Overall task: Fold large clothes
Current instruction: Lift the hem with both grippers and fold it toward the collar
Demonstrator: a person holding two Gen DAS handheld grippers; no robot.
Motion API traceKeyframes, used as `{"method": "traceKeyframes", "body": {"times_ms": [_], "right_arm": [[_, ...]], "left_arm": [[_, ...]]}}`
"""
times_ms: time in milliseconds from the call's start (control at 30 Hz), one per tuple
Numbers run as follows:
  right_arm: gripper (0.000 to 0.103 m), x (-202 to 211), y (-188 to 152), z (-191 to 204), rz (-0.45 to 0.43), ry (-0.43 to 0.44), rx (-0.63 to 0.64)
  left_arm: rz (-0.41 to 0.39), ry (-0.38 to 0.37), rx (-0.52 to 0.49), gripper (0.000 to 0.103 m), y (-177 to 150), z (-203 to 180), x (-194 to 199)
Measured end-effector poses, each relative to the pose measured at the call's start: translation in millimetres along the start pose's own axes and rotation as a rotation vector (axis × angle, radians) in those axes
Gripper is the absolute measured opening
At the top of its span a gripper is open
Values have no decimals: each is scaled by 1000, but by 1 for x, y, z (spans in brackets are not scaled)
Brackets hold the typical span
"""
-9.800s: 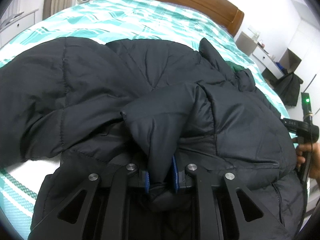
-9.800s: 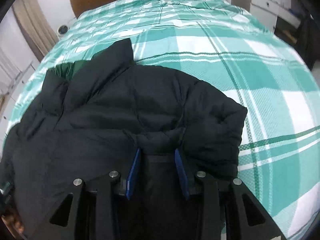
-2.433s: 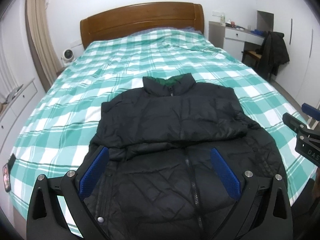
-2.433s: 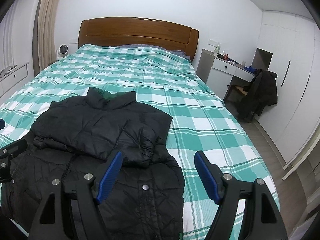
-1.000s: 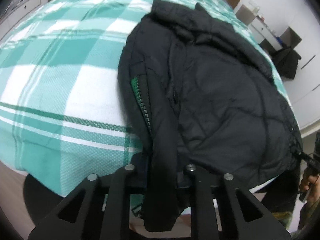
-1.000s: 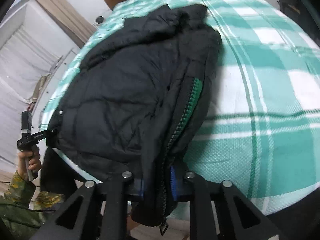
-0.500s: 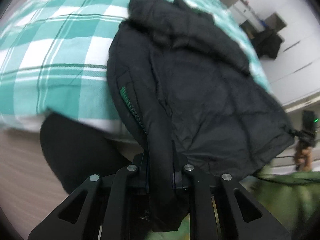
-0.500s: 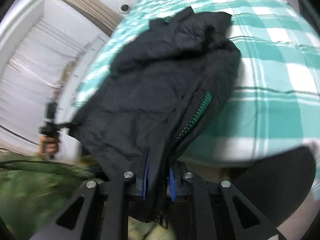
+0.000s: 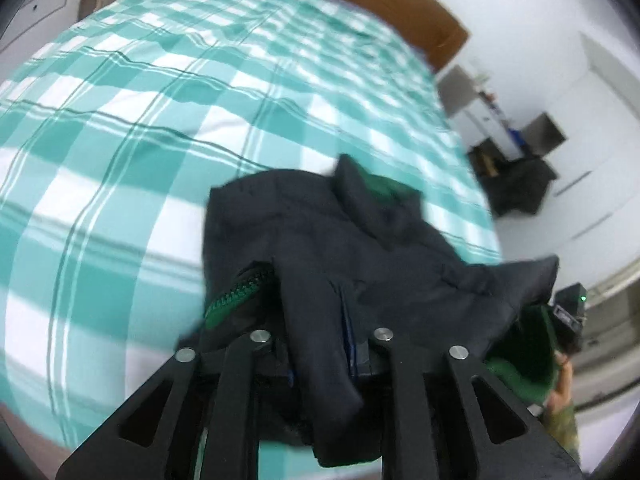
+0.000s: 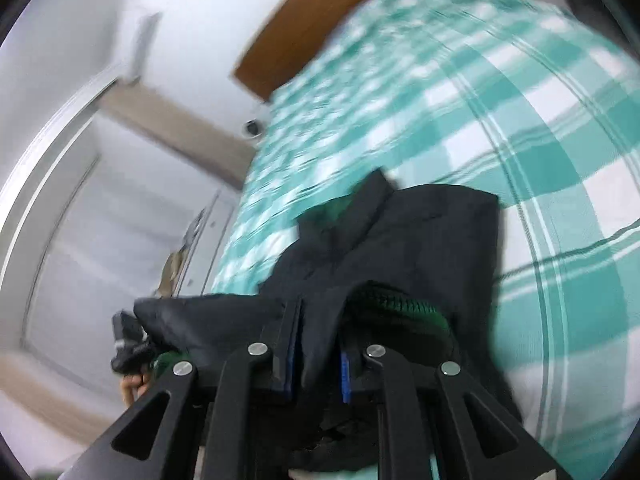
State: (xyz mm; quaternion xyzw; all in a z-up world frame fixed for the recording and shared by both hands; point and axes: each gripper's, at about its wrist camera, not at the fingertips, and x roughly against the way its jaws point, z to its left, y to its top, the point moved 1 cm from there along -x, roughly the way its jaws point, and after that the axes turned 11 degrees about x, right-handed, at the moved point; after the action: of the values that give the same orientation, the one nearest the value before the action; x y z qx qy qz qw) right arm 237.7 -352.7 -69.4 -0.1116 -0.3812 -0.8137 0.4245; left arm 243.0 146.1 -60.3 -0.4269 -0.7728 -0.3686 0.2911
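Observation:
The black puffer jacket (image 9: 360, 248) lies near the foot of the green-checked bed (image 9: 120, 120), its collar with green lining (image 9: 380, 188) pointing at the headboard. My left gripper (image 9: 320, 344) has a fold of the jacket's hem between its pads; its jaws are opening, the cloth still held. A green zipper edge (image 9: 236, 292) bulges to its left. In the right wrist view the jacket (image 10: 420, 240) hangs from my right gripper (image 10: 318, 344), shut on the opposite hem corner beside the zipper (image 10: 396, 300). The hem is raised between both grippers.
A wooden headboard (image 9: 360, 4) closes the far end of the bed. A desk and a chair draped with a dark garment (image 9: 516, 188) stand to the right. A small fan (image 10: 252, 128) and white drawers (image 10: 188, 248) line the left wall.
Both grippers rose and swung in over the bed with the hem, from below the mattress edge. The jacket bunched up shorter toward its collar. Both views are now motion-blurred.

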Motion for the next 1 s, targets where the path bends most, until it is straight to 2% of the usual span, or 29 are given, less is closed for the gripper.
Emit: {"method": "traceKeyframes", "body": {"times_ms": [67, 133, 167, 233, 300, 333, 367, 433, 500, 533, 600, 700, 733, 767, 800, 833, 867, 900, 1000], "right_arm": [[21, -27, 0, -28, -7, -35, -80], [36, -40, -4, -47, -5, -35, -123], [48, -44, -10, -51, -21, -18, -140], [67, -41, -15, -50, -54, 30, -148], [103, -34, -13, -37, -57, 43, -99], [103, -32, -11, -29, -58, 34, -60], [103, -30, -9, -20, -50, 22, -6], [103, -32, -6, 7, 0, -82, 162], [103, -47, -7, 25, 61, -235, 341], [103, -51, -9, 29, 86, -286, 393], [103, -77, -14, 30, 167, -434, 503], [103, -102, -20, 20, 234, -508, 536], [100, -104, -23, 18, 232, -513, 543], [77, -105, -25, 19, 217, -515, 550], [45, -103, -26, 23, 200, -520, 557], [33, -97, -28, 30, 179, -548, 570], [23, -94, -26, 37, 157, -585, 595], [20, -83, -26, 52, 113, -614, 644], [19, -56, -13, 81, -14, -619, 699]], "left_arm": [[49, 32, 37, 30, 7, 6, -25], [107, 11, 102, 38, 7, 21, -35], [128, -11, 126, 41, 8, 20, -41], [167, -74, 151, 61, 12, 18, -38], [180, -142, 151, 70, 14, 16, -24], [176, -182, 152, 75, 18, 13, -20], [173, -204, 153, 79, 20, 14, -17], [122, -198, 133, 100, 22, 15, -10], [59, -102, 61, 101, 22, 15, -8], [53, -49, 17, 101, 18, 18, -12], [57, -1, -34, 101, 12, 20, -22], [72, 137, -134, 99, 1, 22, -54], [67, 208, -168, 86, -3, 23, -69], [67, 229, -182, 70, -6, 23, -76], [73, 233, -182, 46, -9, 24, -81], [47, 232, -164, 26, -11, 24, -77], [7, 237, -163, 21, -11, 22, -70], [-25, 228, -164, 15, -11, 19, -62], [-145, 146, -143, 14, -3, 4, -25]]}}
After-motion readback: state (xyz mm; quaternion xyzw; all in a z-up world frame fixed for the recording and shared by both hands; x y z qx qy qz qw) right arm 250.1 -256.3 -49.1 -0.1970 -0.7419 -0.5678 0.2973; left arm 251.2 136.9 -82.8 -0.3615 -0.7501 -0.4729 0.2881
